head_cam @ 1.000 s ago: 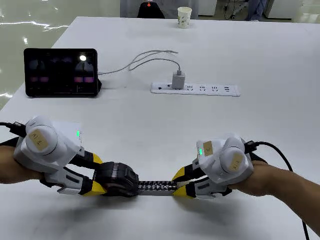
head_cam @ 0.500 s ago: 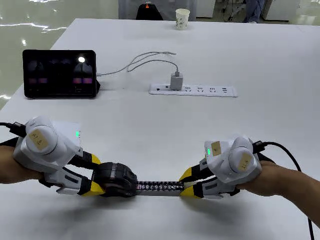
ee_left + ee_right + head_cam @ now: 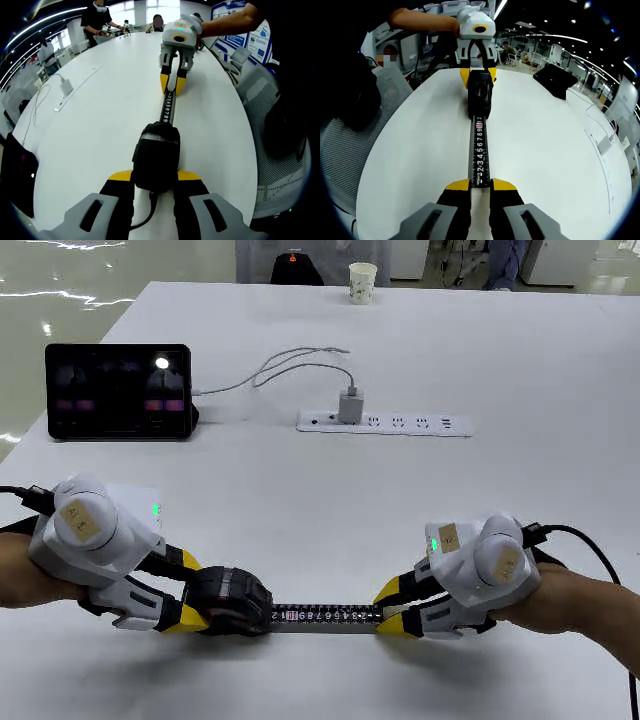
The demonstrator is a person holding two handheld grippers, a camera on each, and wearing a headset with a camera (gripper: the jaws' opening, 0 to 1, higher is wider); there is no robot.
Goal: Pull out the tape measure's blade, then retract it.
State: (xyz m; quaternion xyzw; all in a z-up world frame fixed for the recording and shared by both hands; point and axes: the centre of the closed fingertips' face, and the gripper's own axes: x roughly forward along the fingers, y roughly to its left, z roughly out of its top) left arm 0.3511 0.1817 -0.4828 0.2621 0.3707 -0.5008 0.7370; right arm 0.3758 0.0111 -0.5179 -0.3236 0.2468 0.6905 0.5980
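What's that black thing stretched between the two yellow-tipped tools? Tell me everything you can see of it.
It is a tape measure with a chunky black case that looks like rubbery plastic, sitting low at the white table. The left hand-held gripper clamps the case between its yellow-tipped jaws. A narrow dark blade with pale numerals and a red mark near the case runs straight out of it. The right hand-held gripper pinches its far end.
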